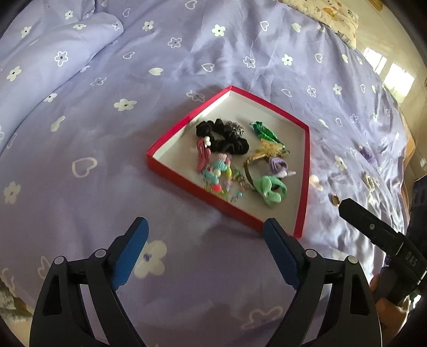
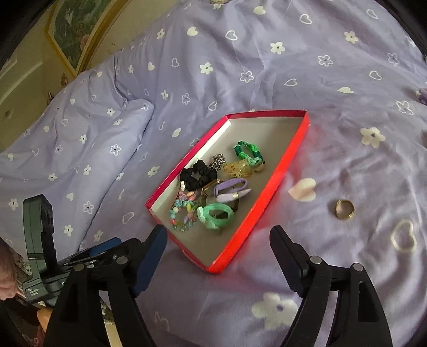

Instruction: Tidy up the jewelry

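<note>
A red box (image 1: pixel 170 174) (image 2: pixel 283 170) lies on the purple bed cover and holds several pieces: a black scrunchie (image 1: pixel 226 136) (image 2: pixel 197 174), green bands (image 1: pixel 271 189) (image 2: pixel 216 215), a bead bracelet (image 1: pixel 216 178) (image 2: pixel 184 211) and clips. A gold ring (image 2: pixel 344 209) (image 1: pixel 335 199) lies on the cover right of the box, with a pale heart piece (image 2: pixel 303 190) near it. My left gripper (image 1: pixel 205 251) is open and empty, in front of the box. My right gripper (image 2: pixel 218 256) is open and empty, over the box's near corner.
The purple flowered bed cover (image 1: pixel 106 133) (image 2: pixel 320 80) fills both views. A purple flower piece (image 1: pixel 367 154) and a pearl piece (image 1: pixel 369 181) lie at the far right. A folded quilt (image 2: pixel 80 138) lies left. A patterned pillow (image 1: pixel 336 16) lies at the bed's far edge.
</note>
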### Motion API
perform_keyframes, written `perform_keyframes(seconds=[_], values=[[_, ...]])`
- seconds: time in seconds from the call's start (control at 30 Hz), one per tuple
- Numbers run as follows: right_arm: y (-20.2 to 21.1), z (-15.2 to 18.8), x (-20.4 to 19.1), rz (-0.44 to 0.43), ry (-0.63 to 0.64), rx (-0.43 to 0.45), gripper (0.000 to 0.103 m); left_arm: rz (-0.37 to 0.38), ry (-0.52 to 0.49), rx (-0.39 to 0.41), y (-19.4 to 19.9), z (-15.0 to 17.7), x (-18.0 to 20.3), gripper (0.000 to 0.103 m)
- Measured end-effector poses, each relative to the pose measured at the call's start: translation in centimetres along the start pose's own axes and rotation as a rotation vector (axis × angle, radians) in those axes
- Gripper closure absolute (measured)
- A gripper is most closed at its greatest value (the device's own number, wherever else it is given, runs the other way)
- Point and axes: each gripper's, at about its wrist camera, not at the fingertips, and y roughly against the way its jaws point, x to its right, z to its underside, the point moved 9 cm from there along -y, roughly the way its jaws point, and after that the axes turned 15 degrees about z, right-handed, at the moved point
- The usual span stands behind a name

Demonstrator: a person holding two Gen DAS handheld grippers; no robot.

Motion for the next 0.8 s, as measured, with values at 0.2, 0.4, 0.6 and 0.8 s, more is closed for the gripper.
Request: perform_keyframes(seconds=[0.2,0.4,0.6,0.8], values=[[1.1,1.4,0.0,0.031,0.033,0.023,0.020,-0.015,-0.035,0.002,0.8,1.2,0.6,0.015],[3.9,0.4,-0.6,0.067,0.097,0.098,0.020,-0.050,-0.129,0.066,3.6,0.2,2.3,0.010],[7.6,-2.2,-1.4,0.144,0.170,0.228,0.000,-0.104,-0.207,0.153,6.0,-2.0,3.4,0.000],[5.7,-0.9,-1.3,0.168,0.200,0.190,0.000,-0.131,-0.203,0.107,4.1,-1.3,2.4,0.000]])
